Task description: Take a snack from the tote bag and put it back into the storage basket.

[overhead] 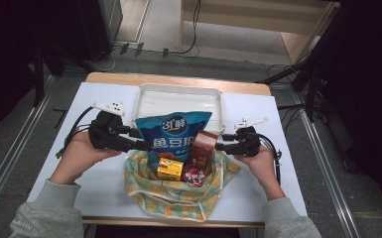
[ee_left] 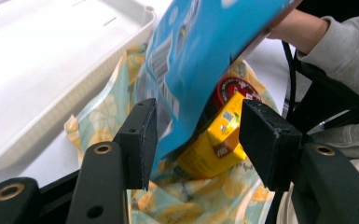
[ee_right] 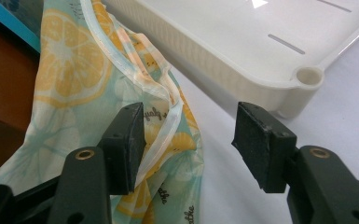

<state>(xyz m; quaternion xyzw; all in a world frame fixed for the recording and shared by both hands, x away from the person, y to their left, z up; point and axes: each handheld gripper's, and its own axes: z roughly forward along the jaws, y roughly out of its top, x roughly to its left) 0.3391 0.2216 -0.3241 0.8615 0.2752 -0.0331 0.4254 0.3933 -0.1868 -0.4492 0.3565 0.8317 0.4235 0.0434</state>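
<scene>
**Snack bag at the mouth of the lemon-print bag**

Blue snack bag (overhead: 174, 130) stands tilted in the open lemon-print bag (overhead: 178, 198), top leaning over the white tray (overhead: 144, 99) behind. Left hand-held gripper (overhead: 140, 145) w/ jaws apart: bag's lower edge sits between them, touching the one pad in left gripper view; other pad is clear of it, so not clamped. Right hand-held gripper (overhead: 219, 147) also w/ jaws apart; lemon-print bag's rim and clear strap lie against one pad, nothing pinched. Inside the bag: yellow carton (overhead: 170, 169), red-lidded tub (overhead: 193, 174) just beside it, brown box (overhead: 203, 147) upright next to the snack bag. All on the white-covered counter (overhead: 104, 178), tray touching the bag's far side.
</scene>
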